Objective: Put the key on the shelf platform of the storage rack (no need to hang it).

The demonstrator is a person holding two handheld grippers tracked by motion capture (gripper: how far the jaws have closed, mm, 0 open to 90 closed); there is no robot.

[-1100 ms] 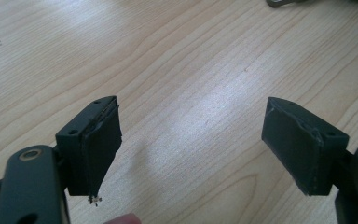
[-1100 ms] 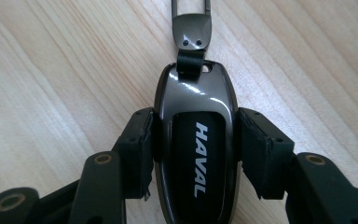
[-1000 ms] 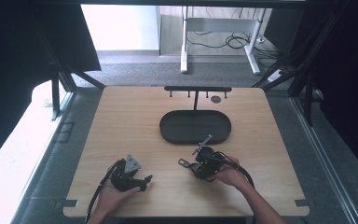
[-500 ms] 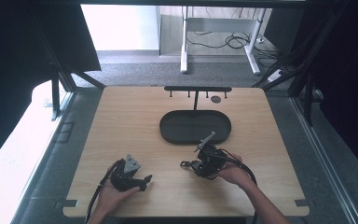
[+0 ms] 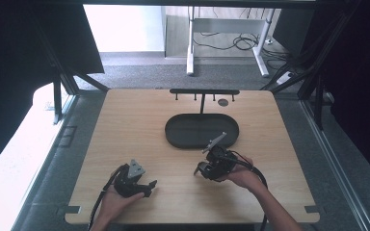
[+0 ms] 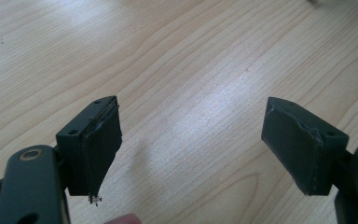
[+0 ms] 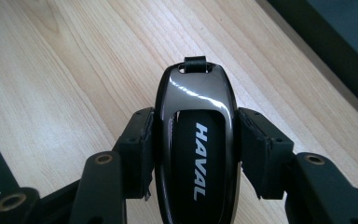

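Note:
A glossy black car key fob (image 7: pixel 196 140) with white HAVAL lettering is clamped between the two jaws of my right gripper (image 7: pixel 193 144), just above the wood. In the high view that right gripper (image 5: pixel 215 163) sits a little in front of the black oval tray (image 5: pixel 183 139), tilted, its grey plate pointing at the tray. My left gripper (image 5: pixel 135 180) is held near the table's front left. In the left gripper view its jaws stand wide apart over bare wood, the left gripper (image 6: pixel 205 149) open with nothing between the pads (image 6: pixel 103 140).
A black rack with small hooks (image 5: pixel 204 91) stands behind the tray at the back of the wooden table (image 5: pixel 125 125). A small dark disc (image 5: pixel 223 102) lies near it. Dark frame posts and cables stand beyond the table's edges.
My right gripper has drifted slightly and tilted in front of the tray, still holding the key fob. The left gripper has barely moved.

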